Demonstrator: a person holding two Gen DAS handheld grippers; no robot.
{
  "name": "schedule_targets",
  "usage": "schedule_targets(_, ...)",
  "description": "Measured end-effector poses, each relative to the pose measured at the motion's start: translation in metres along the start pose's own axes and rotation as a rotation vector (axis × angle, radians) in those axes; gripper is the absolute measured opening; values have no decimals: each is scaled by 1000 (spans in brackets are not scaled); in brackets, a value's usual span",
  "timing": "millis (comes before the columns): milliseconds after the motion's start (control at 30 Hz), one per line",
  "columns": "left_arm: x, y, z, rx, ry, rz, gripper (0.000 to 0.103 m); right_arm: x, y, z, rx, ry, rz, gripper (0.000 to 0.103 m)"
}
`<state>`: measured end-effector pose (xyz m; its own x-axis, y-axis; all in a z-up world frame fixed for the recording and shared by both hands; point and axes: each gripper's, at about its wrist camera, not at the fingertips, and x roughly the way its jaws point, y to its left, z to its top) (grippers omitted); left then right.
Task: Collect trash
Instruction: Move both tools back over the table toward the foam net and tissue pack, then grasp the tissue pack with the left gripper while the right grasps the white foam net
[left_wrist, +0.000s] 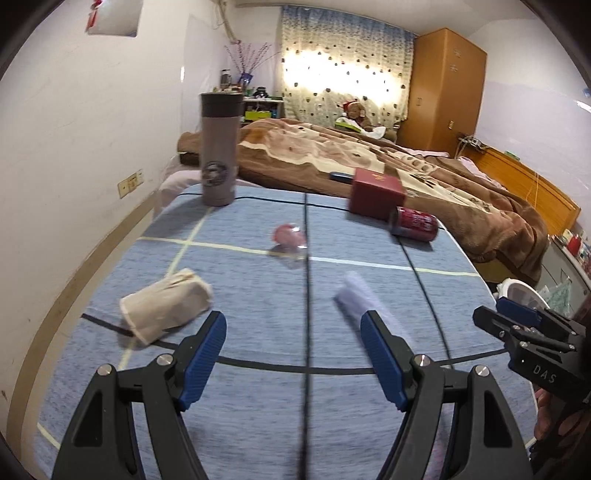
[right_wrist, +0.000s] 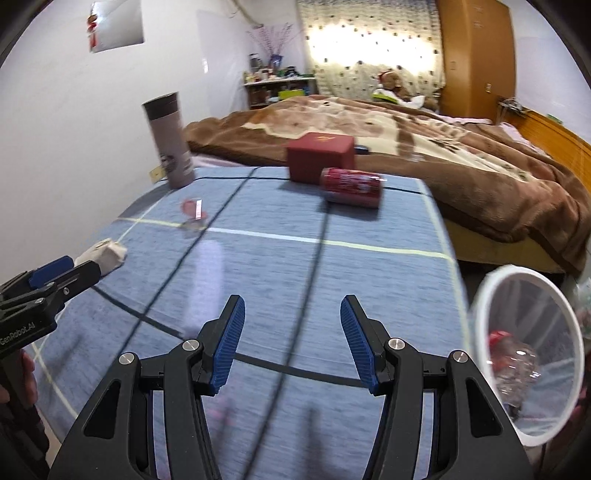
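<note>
Between the ribbed blue pads of the left gripper (left_wrist: 293, 345) there was only bare cloth; its jaws stood wide apart and held nothing. The right gripper (right_wrist: 292, 332) was likewise spread open and empty, its black arms angled down toward the table (right_wrist: 369, 273). Just beyond the left pads lay a crumpled beige paper cup (left_wrist: 166, 306) on its side and a blurred white slip of paper (left_wrist: 360, 295), the latter near the right-hand pad. Farther out sat a small pink, glossy wrapper (left_wrist: 290, 238), then a red drink can (right_wrist: 351, 186) lying on its side, touching or just beside a squat dark-red box (right_wrist: 319, 157). A tall grey cylindrical flask (left_wrist: 218, 147) stood upright at the far left corner. The table wore a blue woven cloth crossed by black and pale lines. At its right edge a white-rimmed bin (right_wrist: 484, 295) with a clear liner held a crushed plastic bottle (right_wrist: 517, 360). Beyond lay a bed under a brown plush blanket (left_wrist: 369, 155).
</note>
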<state>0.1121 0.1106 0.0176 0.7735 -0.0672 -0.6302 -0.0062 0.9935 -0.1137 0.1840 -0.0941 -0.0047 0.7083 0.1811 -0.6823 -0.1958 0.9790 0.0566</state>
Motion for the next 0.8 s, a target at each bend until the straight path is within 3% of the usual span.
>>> schedule_targets(600,22,93,8,-5,48,117,78,41,54,7,-55,86,36,56)
schedule_targets(800,33,111,10,-14,78,76,79,49,61,6,-49,107,33,56)
